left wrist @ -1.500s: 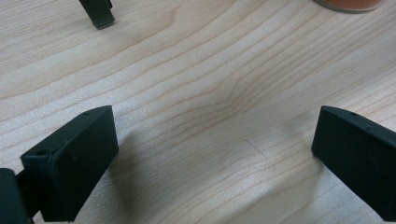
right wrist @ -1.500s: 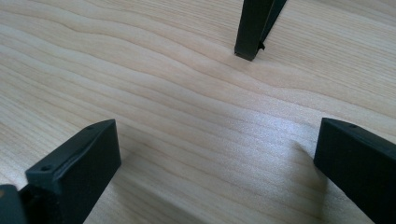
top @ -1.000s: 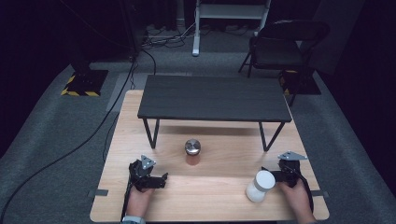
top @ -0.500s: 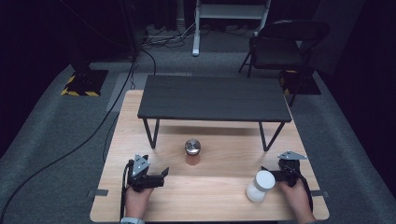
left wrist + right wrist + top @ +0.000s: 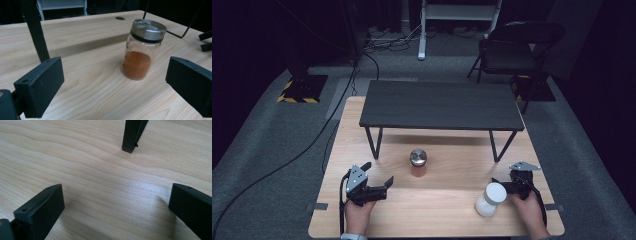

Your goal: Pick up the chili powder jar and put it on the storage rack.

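Note:
A glass spice jar [image 5: 418, 163] with a metal lid and orange powder stands upright on the wooden table [image 5: 447, 200], in front of the black bench. In the left gripper view the jar [image 5: 142, 50] stands ahead between the wide-apart jaws, leaning toward the right one, and touches neither. My left gripper [image 5: 377, 175] is open, low at the table's front left and aimed at the jar. My right gripper [image 5: 511, 184] is open at the front right; its own view has bare wood between the jaws. A white lidded container [image 5: 490, 199] stands just left of the right hand.
A low black bench [image 5: 442, 105] on thin metal legs spans the far half of the table; one leg [image 5: 131, 135] stands ahead of the right gripper. A folding chair [image 5: 512, 50] and cables lie on the grey floor beyond.
My left gripper has shifted slightly left and turned a little toward the jar. The right gripper, jar and white container have stayed put.

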Motion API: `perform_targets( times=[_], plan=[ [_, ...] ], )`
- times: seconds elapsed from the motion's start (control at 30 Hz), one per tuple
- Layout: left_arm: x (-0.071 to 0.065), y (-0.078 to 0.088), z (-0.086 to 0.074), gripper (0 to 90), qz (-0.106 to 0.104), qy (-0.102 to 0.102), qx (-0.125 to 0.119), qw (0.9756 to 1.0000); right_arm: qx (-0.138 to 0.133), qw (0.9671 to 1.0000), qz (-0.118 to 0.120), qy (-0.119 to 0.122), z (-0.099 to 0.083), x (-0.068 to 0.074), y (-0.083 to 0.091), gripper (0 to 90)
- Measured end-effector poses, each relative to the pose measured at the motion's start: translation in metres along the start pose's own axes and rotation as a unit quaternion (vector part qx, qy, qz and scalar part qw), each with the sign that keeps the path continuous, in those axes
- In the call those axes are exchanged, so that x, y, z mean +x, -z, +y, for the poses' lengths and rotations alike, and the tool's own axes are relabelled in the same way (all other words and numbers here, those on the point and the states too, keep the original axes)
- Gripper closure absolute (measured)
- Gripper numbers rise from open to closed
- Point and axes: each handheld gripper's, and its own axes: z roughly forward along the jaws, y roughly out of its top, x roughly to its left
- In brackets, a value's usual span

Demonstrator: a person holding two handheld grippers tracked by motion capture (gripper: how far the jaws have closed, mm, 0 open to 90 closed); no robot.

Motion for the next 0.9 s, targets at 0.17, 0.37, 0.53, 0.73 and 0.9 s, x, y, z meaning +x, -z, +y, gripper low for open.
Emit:
perform_targets(
  times=[0.17,0.37,0.53,0.73,0.9],
  plan=[
    [-0.002,-0.009,0.004,1.5,-0.014,-0.005,-0.007,0.9999,0.0,1.0,-0.002,-0.002,0.0,0.001,0.0,0.0],
    [-0.008,-0.027,0.01,1.6,-0.032,-0.011,-0.013,0.9993,0.0,0.9999,-0.011,-0.011,0.0,0.005,0.0,0.0],
    [-0.014,-0.041,0.015,1.5,-0.044,-0.021,-0.01,0.9987,0.0,0.9999,-0.012,-0.012,0.0,0.005,0.0,0.0],
    [-0.019,-0.061,0.02,1.4,-0.059,-0.027,-0.01,0.9979,0.0,0.9999,-0.012,-0.012,-0.001,0.005,0.001,0.0],
    [-0.024,-0.079,0.019,1.4,-0.062,-0.027,-0.007,0.9977,0.0,0.9999,-0.012,-0.012,-0.001,0.005,0.001,0.0]
  ],
)
